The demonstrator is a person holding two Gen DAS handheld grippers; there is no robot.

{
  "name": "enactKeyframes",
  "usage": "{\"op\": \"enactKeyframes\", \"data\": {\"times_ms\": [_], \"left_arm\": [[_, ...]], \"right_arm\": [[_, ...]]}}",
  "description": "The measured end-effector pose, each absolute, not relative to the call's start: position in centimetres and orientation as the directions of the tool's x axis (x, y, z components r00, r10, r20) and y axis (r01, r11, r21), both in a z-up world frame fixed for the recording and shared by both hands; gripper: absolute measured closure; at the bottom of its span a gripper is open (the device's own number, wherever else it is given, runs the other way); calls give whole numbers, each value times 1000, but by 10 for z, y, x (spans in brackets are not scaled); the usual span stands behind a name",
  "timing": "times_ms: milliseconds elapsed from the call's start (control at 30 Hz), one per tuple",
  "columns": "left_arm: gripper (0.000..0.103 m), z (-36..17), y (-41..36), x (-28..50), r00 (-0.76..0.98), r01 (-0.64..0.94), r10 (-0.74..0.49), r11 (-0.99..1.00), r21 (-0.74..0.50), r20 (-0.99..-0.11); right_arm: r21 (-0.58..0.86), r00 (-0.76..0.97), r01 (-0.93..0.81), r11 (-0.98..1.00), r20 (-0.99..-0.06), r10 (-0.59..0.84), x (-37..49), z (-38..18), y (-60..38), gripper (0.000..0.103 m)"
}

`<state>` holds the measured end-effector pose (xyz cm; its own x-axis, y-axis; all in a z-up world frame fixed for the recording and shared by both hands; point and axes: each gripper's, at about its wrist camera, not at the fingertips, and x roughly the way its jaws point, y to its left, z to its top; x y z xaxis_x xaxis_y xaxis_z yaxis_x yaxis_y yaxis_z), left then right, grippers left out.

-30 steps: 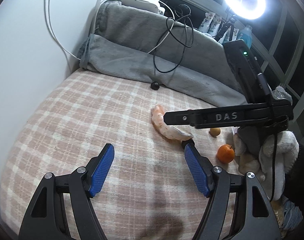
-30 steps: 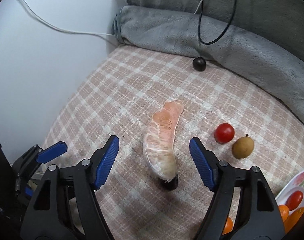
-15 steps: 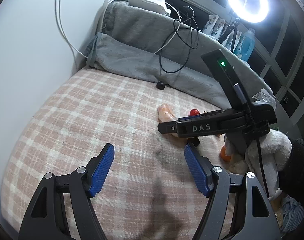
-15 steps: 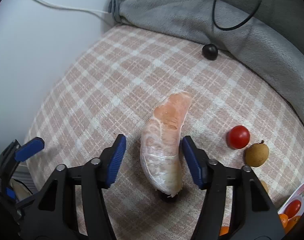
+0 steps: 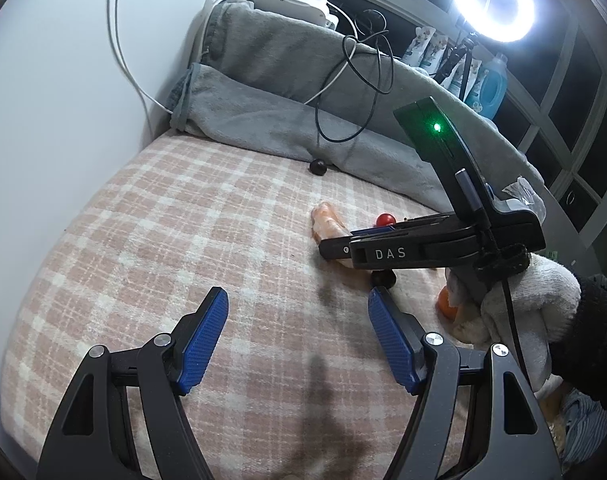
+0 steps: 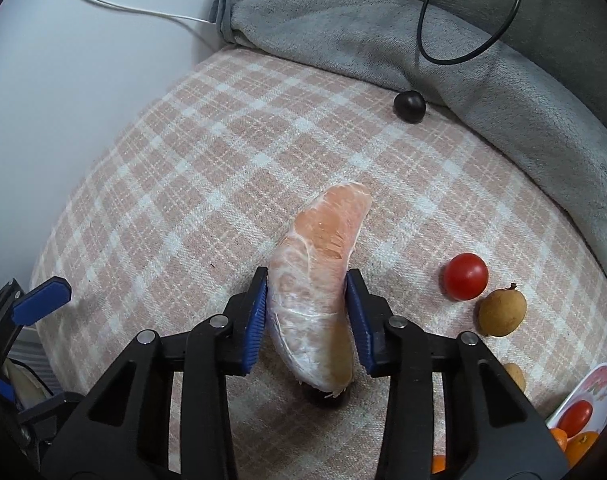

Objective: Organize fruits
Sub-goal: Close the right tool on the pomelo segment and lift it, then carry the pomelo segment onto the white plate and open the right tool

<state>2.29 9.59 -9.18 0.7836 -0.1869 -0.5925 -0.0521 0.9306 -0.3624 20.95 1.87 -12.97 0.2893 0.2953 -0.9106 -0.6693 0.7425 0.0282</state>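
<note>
Pink-and-white checked bedding (image 6: 223,168) is covering a bed, with a grey blanket (image 6: 383,32) bunched along its far edge by a white wall. Lying near the middle is a peeled pomelo segment (image 6: 319,280). The right hand-held gripper (image 6: 307,312) is pointing steeply down and its jaws have just been closing; its blue pads are now pressing both sides of the segment. Just to its right a red cherry tomato (image 6: 464,276) is touching a brown longan (image 6: 502,312). The left hand-held gripper (image 5: 295,340) is hovering released, with nothing between its pads.
</note>
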Motion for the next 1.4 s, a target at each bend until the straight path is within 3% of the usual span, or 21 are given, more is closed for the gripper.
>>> {"op": "enactKeyframes", "data": {"times_ms": [867,1400], "left_arm": [[31,-79,66,22,786,-11,-190,947,-321,-588],[31,-70,23,22,779,65,-232,954,-294,-582]], "right_arm": [[100,393,-641,761,-809,438,170,-49,-63,64],[105,478,-539,836,-779,406,144,-28,-169,64]]}}
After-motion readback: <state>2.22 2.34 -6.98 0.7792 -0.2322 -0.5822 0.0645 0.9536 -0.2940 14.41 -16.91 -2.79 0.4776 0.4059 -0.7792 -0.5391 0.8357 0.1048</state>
